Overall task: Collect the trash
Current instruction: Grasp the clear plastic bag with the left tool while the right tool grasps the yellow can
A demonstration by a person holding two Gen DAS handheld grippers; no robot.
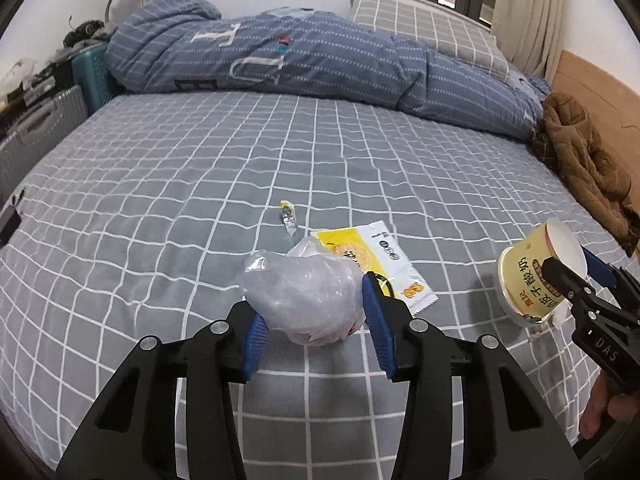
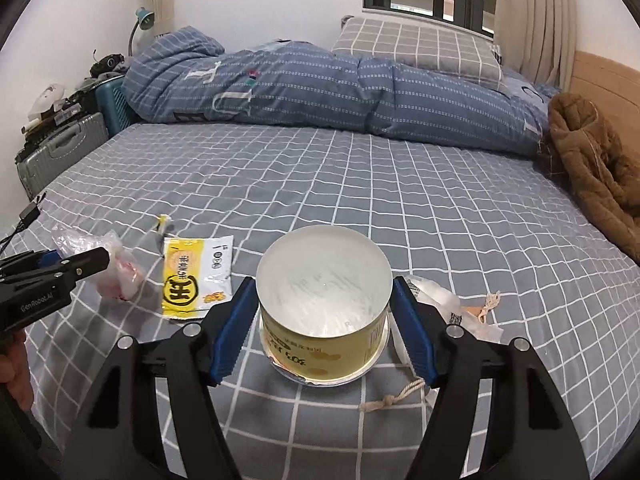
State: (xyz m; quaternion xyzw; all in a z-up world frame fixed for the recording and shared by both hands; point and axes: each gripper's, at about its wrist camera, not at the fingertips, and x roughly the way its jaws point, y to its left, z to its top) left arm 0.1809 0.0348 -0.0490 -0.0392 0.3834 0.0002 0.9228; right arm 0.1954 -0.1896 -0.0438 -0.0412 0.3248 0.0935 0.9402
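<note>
Here, low in the left wrist view, I have my left gripper (image 1: 316, 328) with its ribbed blue fingers (image 1: 378, 322) spread on either side of a crumpled clear plastic bag (image 1: 302, 294). The bag is a soft, wrinkled lump with a pinkish tint at its underside, resting on the grey bed sheet with a white grid pattern (image 1: 200, 184). The pads sit close to the bag's sides, but I cannot tell whether they press it.

Just behind the bag, toward the middle of the frame, lies a flat yellow-and-white foil snack wrapper (image 1: 374, 258) with a serrated edge, and beyond that a small twisted silver-and-yellow wrapper scrap (image 1: 288, 218).

In the right wrist view my right gripper (image 2: 324, 316) has its fingers apart around a squat round yellow paper cup (image 2: 324, 312), tipped so its whitish circular end faces the lens; both pads look very near its wall, though contact is unclear. At lower right of that frame a translucent torn film lid (image 2: 434, 296) and a knotted beige string (image 2: 390, 400) lie on the sheet beside the cup.

Across the top stretches a rumpled blue quilted duvet (image 2: 320, 88), with a brown puffy jacket (image 2: 592, 168) at the right edge.
</note>
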